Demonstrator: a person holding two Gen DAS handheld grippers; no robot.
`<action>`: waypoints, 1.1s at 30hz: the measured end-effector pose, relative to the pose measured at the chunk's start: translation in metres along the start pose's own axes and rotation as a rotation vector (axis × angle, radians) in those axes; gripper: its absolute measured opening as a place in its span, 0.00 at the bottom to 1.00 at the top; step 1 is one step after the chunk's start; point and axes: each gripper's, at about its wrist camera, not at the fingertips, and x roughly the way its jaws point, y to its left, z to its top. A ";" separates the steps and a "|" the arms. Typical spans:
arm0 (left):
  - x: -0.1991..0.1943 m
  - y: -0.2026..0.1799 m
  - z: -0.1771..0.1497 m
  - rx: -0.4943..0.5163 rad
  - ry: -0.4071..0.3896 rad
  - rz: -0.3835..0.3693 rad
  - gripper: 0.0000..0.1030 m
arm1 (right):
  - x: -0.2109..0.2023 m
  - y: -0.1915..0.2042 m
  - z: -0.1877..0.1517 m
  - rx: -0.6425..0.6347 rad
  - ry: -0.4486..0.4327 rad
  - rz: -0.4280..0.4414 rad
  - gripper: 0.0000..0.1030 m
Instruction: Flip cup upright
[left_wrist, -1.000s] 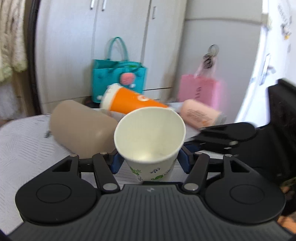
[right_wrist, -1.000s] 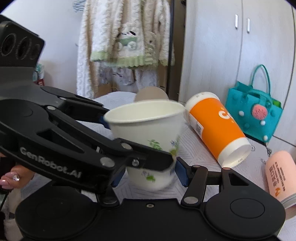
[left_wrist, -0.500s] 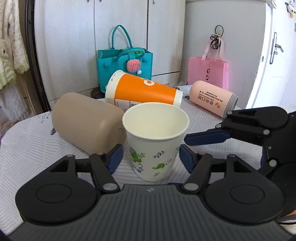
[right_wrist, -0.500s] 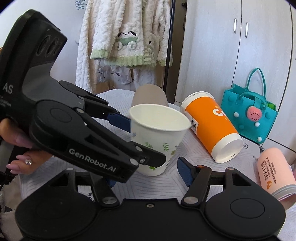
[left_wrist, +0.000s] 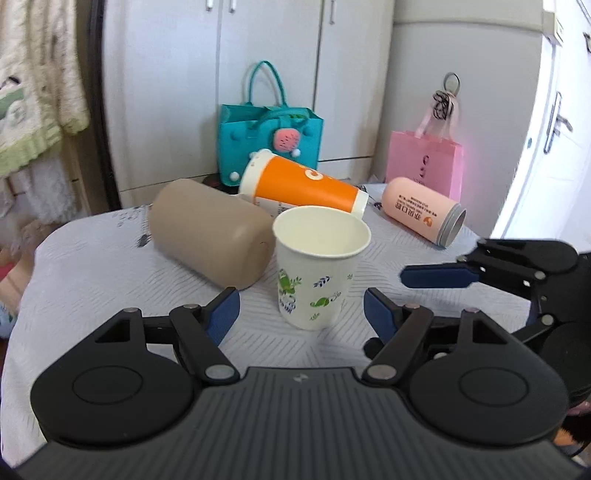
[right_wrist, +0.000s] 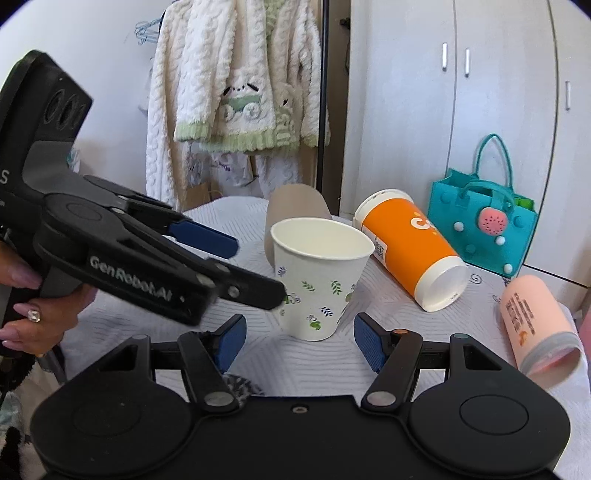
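A white paper cup with green leaf print (left_wrist: 319, 266) stands upright on the table, mouth up; it also shows in the right wrist view (right_wrist: 319, 275). My left gripper (left_wrist: 301, 312) is open and empty, just short of the cup and not touching it. My right gripper (right_wrist: 299, 341) is open and empty, also just short of the cup. The left gripper's body crosses the left of the right wrist view (right_wrist: 147, 258), and the right gripper's fingers (left_wrist: 439, 277) show at the right of the left wrist view.
On the white tablecloth (left_wrist: 92, 266) three cups lie on their sides behind the paper cup: a tan one (left_wrist: 210, 232), an orange one (left_wrist: 299, 184) and a pink one (left_wrist: 421, 208). A teal bag (left_wrist: 269, 136) and a pink bag (left_wrist: 424, 166) stand beyond.
My left gripper held the cup tilted, set it upright, let go and backed away. My right gripper also drew back from the cup. The cup now stands free.
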 end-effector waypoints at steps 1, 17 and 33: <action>-0.006 0.001 -0.001 -0.012 -0.003 0.000 0.71 | -0.005 0.003 -0.001 0.006 -0.007 -0.007 0.67; -0.087 -0.003 -0.020 -0.077 -0.053 0.089 0.76 | -0.072 0.040 -0.003 0.087 -0.107 -0.109 0.81; -0.133 -0.008 -0.052 -0.103 -0.059 0.143 0.91 | -0.105 0.073 -0.015 0.090 -0.138 -0.219 0.89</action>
